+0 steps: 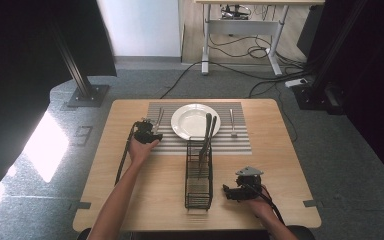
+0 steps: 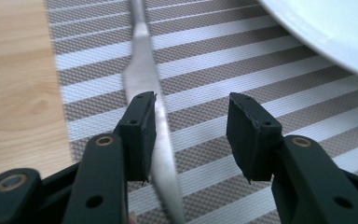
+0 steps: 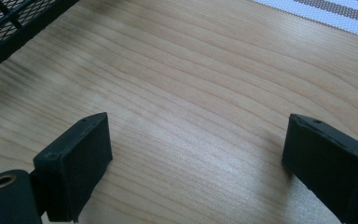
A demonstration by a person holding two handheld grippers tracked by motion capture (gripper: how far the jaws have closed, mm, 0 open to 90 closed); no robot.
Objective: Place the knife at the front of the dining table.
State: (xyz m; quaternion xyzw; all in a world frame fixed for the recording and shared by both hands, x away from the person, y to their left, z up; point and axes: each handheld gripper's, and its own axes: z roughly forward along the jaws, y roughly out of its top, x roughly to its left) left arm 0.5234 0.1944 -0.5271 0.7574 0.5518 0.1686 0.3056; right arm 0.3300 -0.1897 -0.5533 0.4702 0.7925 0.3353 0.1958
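High view: I see a black wire caddy [image 1: 198,181] standing on the wooden table [image 1: 145,200], just below the striped placemat [image 1: 240,142]. Two dark-handled utensils [image 1: 208,131] stand in its far compartment and lean over the white plate [image 1: 192,119], which is empty; I cannot tell what fills the near compartment. A small utensil [image 1: 232,122] lies right of the plate. My left gripper [image 1: 147,131] sits at the mat's left edge; in the left gripper view its jaws are parted, a table knife [image 2: 150,100] lying between them against one pad. My right gripper [image 1: 241,189] hovers over bare wood right of the caddy, jaws wide. No writing is legible.
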